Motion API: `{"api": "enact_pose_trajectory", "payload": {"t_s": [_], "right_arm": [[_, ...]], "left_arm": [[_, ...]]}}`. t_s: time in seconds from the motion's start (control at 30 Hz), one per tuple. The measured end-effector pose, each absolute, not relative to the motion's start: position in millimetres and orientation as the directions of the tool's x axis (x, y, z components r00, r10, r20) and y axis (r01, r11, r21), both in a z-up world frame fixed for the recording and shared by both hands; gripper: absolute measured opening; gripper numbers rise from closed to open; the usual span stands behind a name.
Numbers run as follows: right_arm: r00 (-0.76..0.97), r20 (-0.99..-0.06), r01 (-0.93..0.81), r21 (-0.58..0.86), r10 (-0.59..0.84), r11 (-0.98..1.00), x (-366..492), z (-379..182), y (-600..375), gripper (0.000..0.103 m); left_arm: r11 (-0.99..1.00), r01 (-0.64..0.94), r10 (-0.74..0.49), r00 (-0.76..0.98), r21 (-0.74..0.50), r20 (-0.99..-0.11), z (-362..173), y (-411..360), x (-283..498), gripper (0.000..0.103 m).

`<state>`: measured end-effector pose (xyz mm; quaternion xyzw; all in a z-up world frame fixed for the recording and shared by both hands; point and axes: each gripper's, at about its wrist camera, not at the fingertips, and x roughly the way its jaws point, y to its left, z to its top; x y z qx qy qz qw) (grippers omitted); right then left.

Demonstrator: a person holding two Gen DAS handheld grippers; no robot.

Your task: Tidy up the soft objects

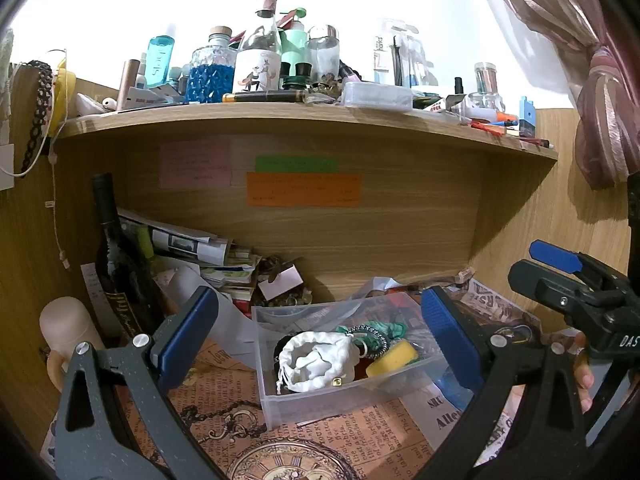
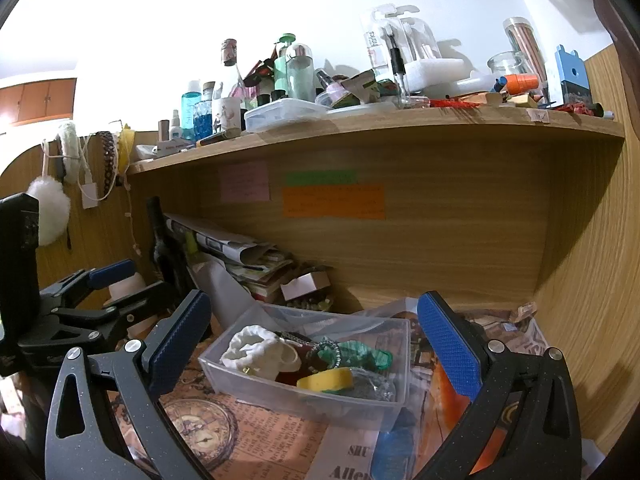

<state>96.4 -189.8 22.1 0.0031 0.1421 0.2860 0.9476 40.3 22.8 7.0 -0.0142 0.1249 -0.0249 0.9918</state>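
Clutter fills the wooden desk nook in both wrist views. A clear plastic bin point(image 1: 320, 392) sits on a sheet of vintage newspaper-print paper point(image 1: 328, 440) under the shelf point(image 1: 304, 120), and the soft things lie inside it. A white drawstring pouch point(image 1: 316, 360) rests at the front left of the bin, a yellow sponge point(image 1: 394, 358) lies to its right against the front wall, and a green scrunchie point(image 1: 380, 330) sits behind both, partly tangled with a beaded band.

The left gripper point(image 1: 320, 344) hangs just in front of the bin with its blue pads spread wide, one on each side of the bin, holding nothing. The right gripper point(image 2: 316, 348) is likewise released, its pads wide apart and framing the bin point(image 2: 304, 396) from a slightly different angle; nothing sits between them but air. In the right wrist view the pouch point(image 2: 260, 350), the sponge point(image 2: 326, 380) and the scrunchie point(image 2: 360, 354) show in the same order, left to right.

A dark wine bottle point(image 1: 116, 264) stands at the left of the nook beside a pile of folded papers point(image 1: 192, 248). Pink, green and orange sticky notes point(image 1: 302, 190) are stuck on the back panel. Bottles and jars point(image 1: 256, 52) crowd the shelf top.
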Motion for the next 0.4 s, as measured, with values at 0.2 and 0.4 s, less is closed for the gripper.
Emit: {"api": "enact_pose_trajectory", "payload": {"t_s": [0.2,0.4], "right_arm": [[0.794,-0.276,-0.540,0.090,0.542,0.837,99.1,20.4,-188.3,0.103],[0.792,-0.286,-0.538,0.092,0.539,0.838,102.0,17.6,-188.3,0.103]], "left_arm": [[0.998,0.050,-0.058,0.968,-0.038,-0.246,6.2,23.4,39.7,0.103],[0.998,0.049,-0.057,0.967,-0.038,-0.248,5.7,24.0,40.3,0.103]]}}
